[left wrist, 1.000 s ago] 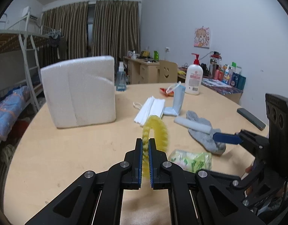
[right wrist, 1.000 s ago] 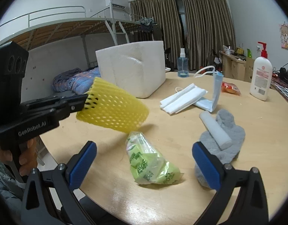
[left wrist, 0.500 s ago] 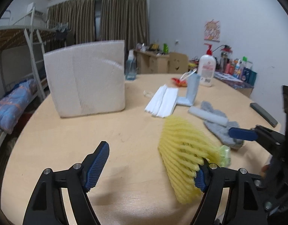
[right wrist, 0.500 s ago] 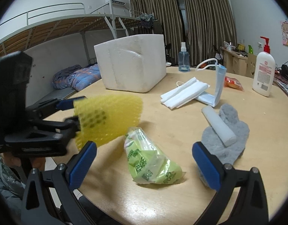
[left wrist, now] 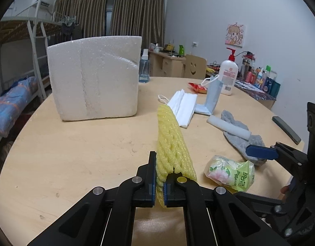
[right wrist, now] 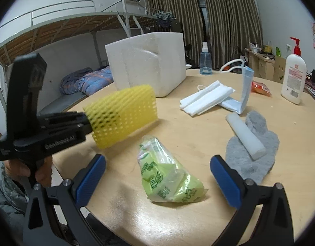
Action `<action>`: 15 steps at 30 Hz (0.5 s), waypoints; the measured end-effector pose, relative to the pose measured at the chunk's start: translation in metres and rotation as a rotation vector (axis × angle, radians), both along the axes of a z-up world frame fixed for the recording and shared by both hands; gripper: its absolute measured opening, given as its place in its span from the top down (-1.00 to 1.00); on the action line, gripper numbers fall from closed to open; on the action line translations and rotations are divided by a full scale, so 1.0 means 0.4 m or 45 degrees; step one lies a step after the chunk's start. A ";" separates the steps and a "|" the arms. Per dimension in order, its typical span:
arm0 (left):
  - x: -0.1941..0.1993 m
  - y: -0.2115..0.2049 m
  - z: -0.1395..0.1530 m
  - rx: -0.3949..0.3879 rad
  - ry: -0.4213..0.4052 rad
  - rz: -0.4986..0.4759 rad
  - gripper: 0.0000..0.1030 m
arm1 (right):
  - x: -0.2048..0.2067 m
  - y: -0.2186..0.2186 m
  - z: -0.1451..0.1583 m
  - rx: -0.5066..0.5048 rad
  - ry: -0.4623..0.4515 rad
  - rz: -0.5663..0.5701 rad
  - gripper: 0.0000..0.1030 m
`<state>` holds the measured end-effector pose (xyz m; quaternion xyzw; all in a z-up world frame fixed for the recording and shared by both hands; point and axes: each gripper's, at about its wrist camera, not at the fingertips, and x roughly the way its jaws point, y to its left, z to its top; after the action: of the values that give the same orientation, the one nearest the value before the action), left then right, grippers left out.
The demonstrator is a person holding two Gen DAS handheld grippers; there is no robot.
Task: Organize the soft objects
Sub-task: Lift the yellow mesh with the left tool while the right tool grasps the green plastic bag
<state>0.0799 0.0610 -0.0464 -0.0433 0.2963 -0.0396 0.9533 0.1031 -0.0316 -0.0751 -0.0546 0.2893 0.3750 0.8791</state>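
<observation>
Change: left tongs [left wrist: 160,181] went from clamped to spread wide and have just been closing again, foam net now between the pads; net flattened edge-on versus half a second ago.
Left tongs: clenched on the near end of the yellow foam net [left wrist: 171,141], pads biting into the mesh.
Right tongs: [right wrist: 157,176] released, pads wide apart, nothing between them, hovering over the green tissue pack [right wrist: 169,176].
Net position: sticking out forward from the left tongs, above the surface [left wrist: 79,155]; whether the far end touches it, cannot tell.
Nearby soft items: tissue pack just right of the net; grey sock [right wrist: 253,153] with white foam roll [right wrist: 244,135] lying on it; white masks [right wrist: 206,97] and blue mask [right wrist: 242,96] further back.
Likely target: white foam box [left wrist: 96,82], well apart from the net. A guess.
Risk 1: grip sits on one end only; springy mesh could slip out on a fast swing.
Risk 2: long floppy end may catch the box rim or drag over the masks.
Risk 3: right tongs closing on crinkly wrap could slide off or shove the pack toward the surface edge.
</observation>
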 end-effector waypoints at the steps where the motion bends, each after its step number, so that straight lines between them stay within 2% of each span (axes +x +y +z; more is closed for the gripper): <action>1: -0.002 0.000 0.001 0.001 -0.003 -0.001 0.91 | 0.000 0.005 -0.002 -0.011 -0.002 0.005 -0.99; 2: -0.004 0.000 0.002 0.003 -0.006 -0.004 0.91 | -0.001 0.009 -0.003 -0.020 -0.004 0.007 -0.96; 4: -0.010 0.001 0.004 0.001 -0.017 -0.011 0.91 | -0.001 0.018 -0.007 -0.053 0.001 0.008 -0.65; 7: -0.016 0.002 0.007 0.001 -0.026 -0.016 0.91 | -0.001 0.033 -0.020 -0.126 -0.006 -0.008 -0.37; 11: -0.020 0.000 0.006 0.003 -0.030 -0.023 0.91 | 0.003 0.035 -0.030 -0.174 -0.003 -0.026 -0.15; 13: -0.020 0.001 0.006 -0.001 -0.031 -0.027 0.91 | 0.004 0.033 -0.033 -0.202 -0.010 -0.046 0.05; 15: -0.021 0.003 0.007 -0.001 -0.033 -0.024 0.91 | 0.005 0.028 -0.035 -0.204 -0.014 -0.050 0.16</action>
<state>0.0716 0.0624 -0.0436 -0.0405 0.2843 -0.0491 0.9566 0.1051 -0.0204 -0.0891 -0.1213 0.3145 0.3328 0.8807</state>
